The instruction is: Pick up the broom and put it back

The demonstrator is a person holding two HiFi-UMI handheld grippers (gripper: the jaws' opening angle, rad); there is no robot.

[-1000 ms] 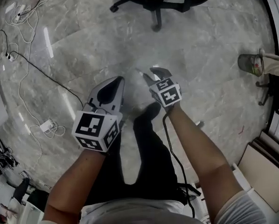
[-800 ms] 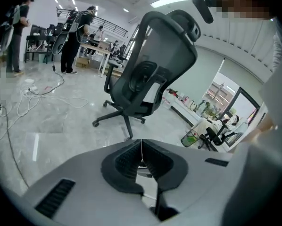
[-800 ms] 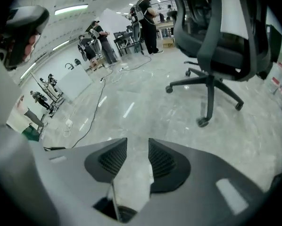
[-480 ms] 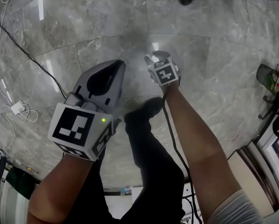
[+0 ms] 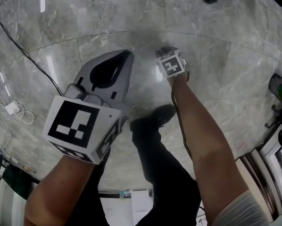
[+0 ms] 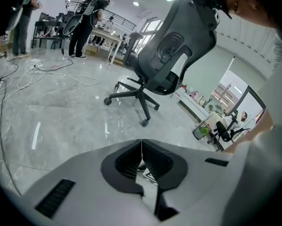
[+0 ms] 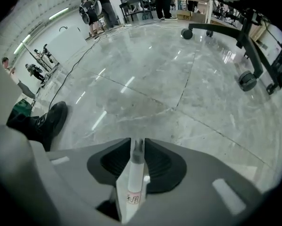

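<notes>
In the right gripper view a pale broom handle (image 7: 135, 173) with a small printed label runs up between the jaws and ends at their tips. My right gripper (image 7: 137, 144) has just been closing and its jaws now press the handle from both sides, low over the marble floor. The head view shows that gripper (image 5: 168, 51) mostly hidden behind its marker cube, and the broom does not show there. My left gripper (image 6: 141, 142) is shut with nothing in it, its tips meeting in a thin line. It also shows in the head view (image 5: 127, 55), left of the right one.
A black office chair (image 6: 164, 55) stands on the floor ahead of the left gripper; its wheeled base (image 7: 244, 36) shows at the far right. The person's black shoe (image 5: 153, 119) is between the arms. A cable (image 5: 18, 51) crosses the floor at left. People stand by desks far back.
Both grippers have dropped toward the floor and the head has bent lower. The right gripper has reached further down and forward. The chair has slid out of the top of the head view.
</notes>
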